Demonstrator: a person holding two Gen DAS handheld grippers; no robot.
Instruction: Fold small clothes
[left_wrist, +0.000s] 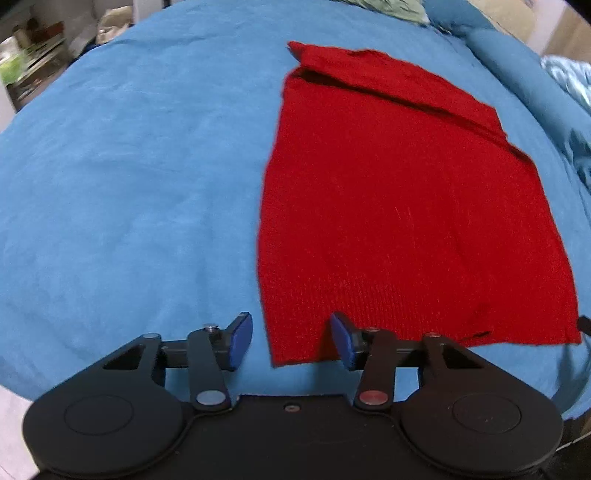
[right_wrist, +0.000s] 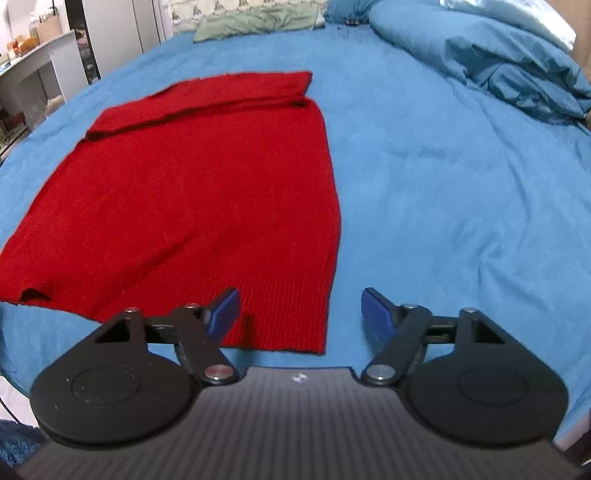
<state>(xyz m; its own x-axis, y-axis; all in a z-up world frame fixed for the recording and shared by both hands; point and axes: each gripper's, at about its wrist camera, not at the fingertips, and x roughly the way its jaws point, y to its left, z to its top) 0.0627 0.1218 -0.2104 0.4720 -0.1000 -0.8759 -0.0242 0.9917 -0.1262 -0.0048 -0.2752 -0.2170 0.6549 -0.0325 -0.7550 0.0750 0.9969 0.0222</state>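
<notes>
A red knit garment (left_wrist: 399, 206) lies flat on the blue bedspread (left_wrist: 129, 184), folded into a long rectangle with a folded strip across its far end. My left gripper (left_wrist: 291, 341) is open, hovering over the garment's near left corner with the corner between its blue pads. In the right wrist view the garment (right_wrist: 192, 199) fills the left half. My right gripper (right_wrist: 300, 314) is open over the garment's near right corner; its left finger (right_wrist: 223, 314) is above the cloth and the right finger (right_wrist: 378, 314) is above bare bedspread (right_wrist: 443, 184).
A crumpled blue duvet (right_wrist: 517, 62) is heaped at the far right of the bed. A green pillow (right_wrist: 258, 22) lies at the head. Shelves and white furniture (right_wrist: 40, 62) stand beyond the bed's left side.
</notes>
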